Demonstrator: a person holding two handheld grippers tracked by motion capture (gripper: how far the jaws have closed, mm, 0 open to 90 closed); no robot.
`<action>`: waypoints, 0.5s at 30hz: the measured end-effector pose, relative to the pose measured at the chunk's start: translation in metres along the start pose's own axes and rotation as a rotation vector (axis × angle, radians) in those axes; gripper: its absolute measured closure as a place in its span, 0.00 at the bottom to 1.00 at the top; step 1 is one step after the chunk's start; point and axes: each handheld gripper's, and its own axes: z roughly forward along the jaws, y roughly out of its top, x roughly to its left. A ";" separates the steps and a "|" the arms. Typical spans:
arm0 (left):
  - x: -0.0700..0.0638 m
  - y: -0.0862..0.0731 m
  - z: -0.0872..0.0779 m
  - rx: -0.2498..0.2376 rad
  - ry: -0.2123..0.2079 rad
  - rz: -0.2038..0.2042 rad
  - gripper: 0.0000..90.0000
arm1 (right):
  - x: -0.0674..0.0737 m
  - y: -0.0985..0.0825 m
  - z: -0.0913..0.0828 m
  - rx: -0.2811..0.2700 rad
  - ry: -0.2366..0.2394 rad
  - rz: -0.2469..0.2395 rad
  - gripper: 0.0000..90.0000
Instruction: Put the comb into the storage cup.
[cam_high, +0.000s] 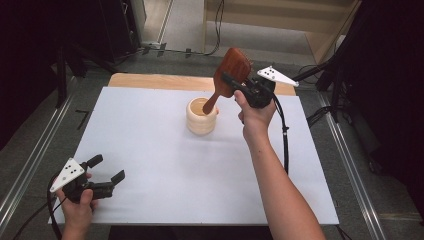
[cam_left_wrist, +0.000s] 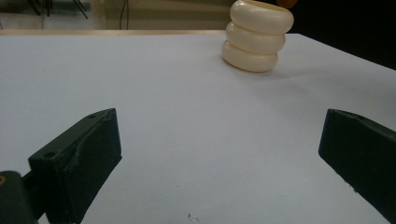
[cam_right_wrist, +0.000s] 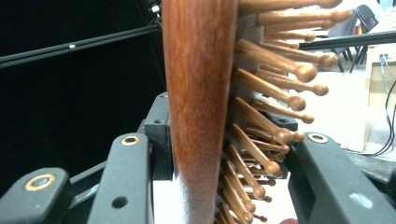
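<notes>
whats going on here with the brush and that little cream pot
A person works at a white table with a gripper in each hand. The right gripper is clamped on the head of a wooden hairbrush, held tilted so its handle end dips into the cream ribbed cup. The bristles show close up in the right gripper view. The left gripper rests open near the table's front left corner, holding nothing.

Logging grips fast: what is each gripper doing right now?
Left gripper: open, holding nothing.
Right gripper: shut on the reddish-brown wooden paddle hairbrush, handle tip in the cream ribbed cup.
</notes>
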 end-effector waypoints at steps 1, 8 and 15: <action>0.000 0.000 0.000 -0.001 -0.001 -0.001 0.00 | -0.001 -0.001 0.002 -0.001 -0.001 0.004 0.60; 0.000 0.000 0.000 -0.001 -0.004 -0.001 0.00 | -0.006 -0.010 0.015 0.018 -0.022 0.007 0.60; 0.000 0.000 0.000 -0.001 -0.006 -0.001 0.00 | -0.009 -0.022 0.025 0.044 -0.034 0.015 0.60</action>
